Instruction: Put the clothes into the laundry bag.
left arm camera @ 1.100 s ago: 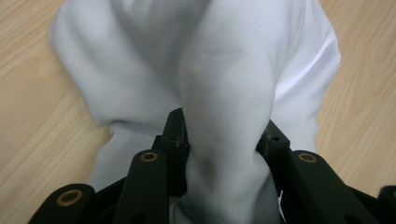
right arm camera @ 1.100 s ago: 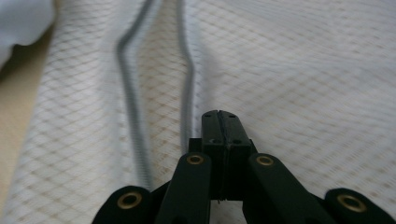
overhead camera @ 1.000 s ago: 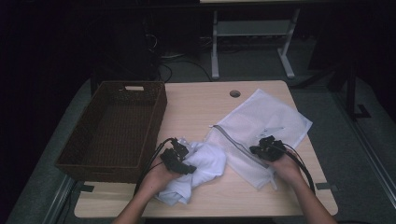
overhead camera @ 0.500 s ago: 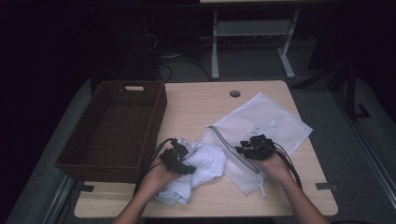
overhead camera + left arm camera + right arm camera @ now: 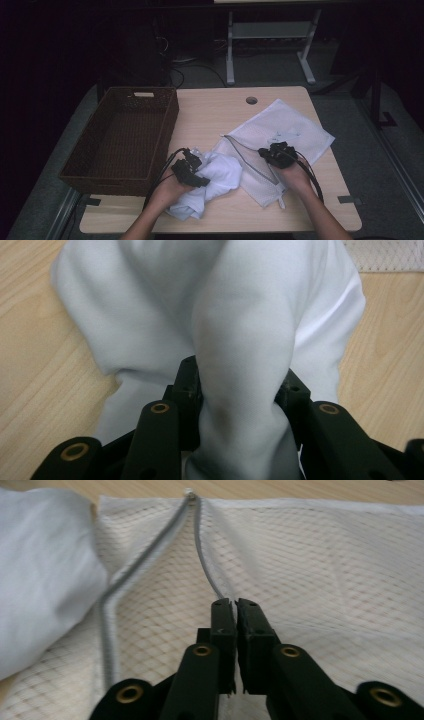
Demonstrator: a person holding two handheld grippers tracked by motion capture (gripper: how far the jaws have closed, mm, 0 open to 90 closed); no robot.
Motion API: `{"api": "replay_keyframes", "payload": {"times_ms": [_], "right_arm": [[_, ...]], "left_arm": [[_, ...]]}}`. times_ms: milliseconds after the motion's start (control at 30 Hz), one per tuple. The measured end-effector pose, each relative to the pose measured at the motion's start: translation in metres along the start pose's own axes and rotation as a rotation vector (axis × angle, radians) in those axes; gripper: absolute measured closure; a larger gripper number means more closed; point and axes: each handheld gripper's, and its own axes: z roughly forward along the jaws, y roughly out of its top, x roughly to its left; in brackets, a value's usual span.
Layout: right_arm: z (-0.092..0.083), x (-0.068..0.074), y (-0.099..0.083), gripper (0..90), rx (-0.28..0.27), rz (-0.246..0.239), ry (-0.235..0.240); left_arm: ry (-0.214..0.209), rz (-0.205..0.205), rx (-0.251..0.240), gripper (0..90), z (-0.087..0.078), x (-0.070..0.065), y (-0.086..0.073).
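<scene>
At a pale wooden worktop [image 5: 210, 117], a person works two hand-held tools to load a white garment [image 5: 215, 175] into a mesh laundry bag [image 5: 290, 130]. The left tongs [image 5: 189, 170] are clenched on a thick fold of the white cloth, which bulges up between the black jaws in the left gripper view [image 5: 240, 365]; bunching the fabric this way appears meant to make it compact enough to push through the bag's mouth. The garment lies crumpled at the near middle of the worktop, its right edge touching the open side of the bag.

The right tongs [image 5: 276, 154] have just been closing, and in the right gripper view [image 5: 235, 605] their jaws stand all but together on the upper layer of netting beside the grey zipper [image 5: 150, 555], apparently nipping the mesh edge. That hold looks intended to lift one lip of the opening so the two zipper tracks part, as they do near the garment. The bag itself lies flat on the right half of the worktop, angled from near centre towards the far right corner.

A dark woven basket [image 5: 125, 135] sits on the left side of the worktop, just beside the garment. The next move likely calls for raising the pinched mesh while the left hand feeds cloth to the right.
</scene>
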Motion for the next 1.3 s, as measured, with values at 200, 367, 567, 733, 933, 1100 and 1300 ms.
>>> {"api": "replay_keyframes", "payload": {"times_ms": [200,367,567,733,933,1100,1300], "right_arm": [[0.006,-0.007,-0.009,63.8,0.036,0.029,0.049],[0.015,-0.001,-0.013,81.2,0.043,-0.006,0.025],[0.005,-0.003,-0.008,87.9,-0.002,-0.005,0.013],[-0.009,-0.001,0.002,87.7,-0.053,-0.022,0.006],[-0.031,0.002,0.017,87.8,-0.125,-0.045,-0.012],[-0.043,0.000,0.026,87.9,-0.172,-0.023,-0.005],[-0.058,-0.005,0.042,88.1,-0.224,0.005,0.013]], "left_arm": [[-0.002,-0.001,0.000,63.0,0.000,0.000,0.000],[0.000,-0.002,0.000,63.1,0.000,0.000,0.000],[0.003,0.000,0.001,63.2,0.000,0.000,0.000],[0.004,-0.001,0.002,63.3,0.000,0.000,0.000],[0.004,-0.005,0.000,63.4,0.000,-0.001,0.000],[0.008,-0.004,0.001,63.4,0.000,-0.001,0.000],[0.008,-0.003,-0.002,63.4,0.000,-0.001,0.000]]}}
